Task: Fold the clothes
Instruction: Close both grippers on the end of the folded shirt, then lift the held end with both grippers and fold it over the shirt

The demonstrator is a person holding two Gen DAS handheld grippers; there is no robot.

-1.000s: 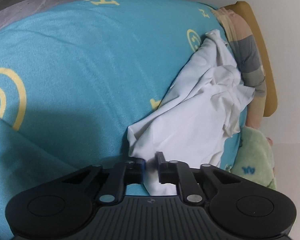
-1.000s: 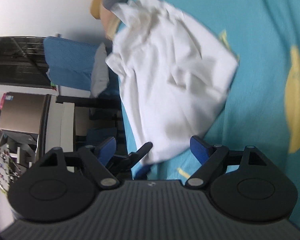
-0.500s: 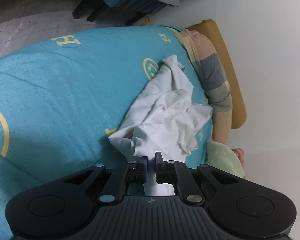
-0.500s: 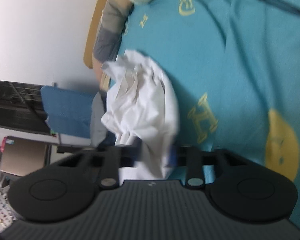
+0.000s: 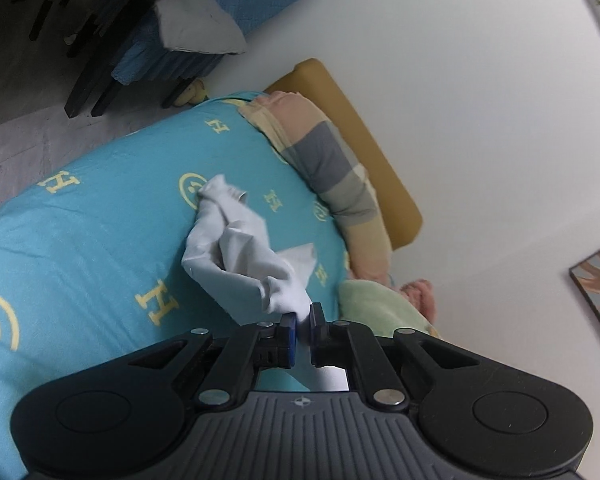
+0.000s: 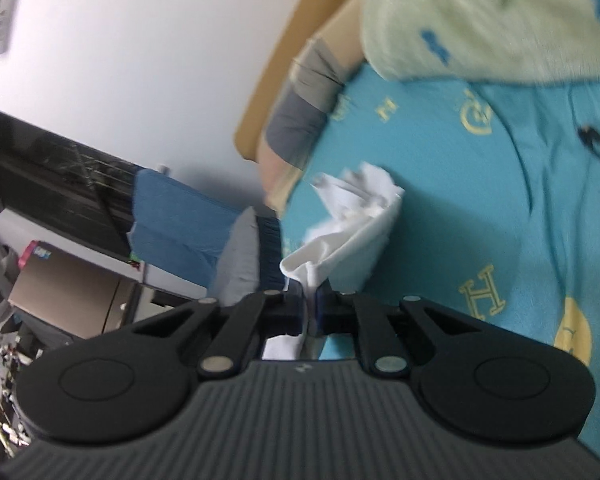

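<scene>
A white garment [image 5: 246,254] hangs bunched above the turquoise bed sheet [image 5: 80,240], which carries yellow letters and smiley faces. My left gripper [image 5: 303,314] is shut on one edge of the cloth, and the fabric trails away from its tips toward the bed. In the right wrist view the same white garment [image 6: 356,224] droops from my right gripper [image 6: 309,290], which is shut on another edge. Its far end still lies crumpled on the sheet [image 6: 480,208]. How the garment lies between the two grips is hidden in folds.
A striped pillow [image 5: 332,164] lies along the tan headboard [image 5: 364,136] by the white wall. A pale green blanket [image 6: 480,16] covers the bed's far corner. A black cable [image 6: 596,144] lies on the sheet. A chair with blue cloth [image 6: 180,220] stands beside the bed.
Both grippers rose from the bed, lifting the white garment off the sheet. The right gripper, open a second ago, closed on the cloth's edge. The left stayed shut on its edge.
</scene>
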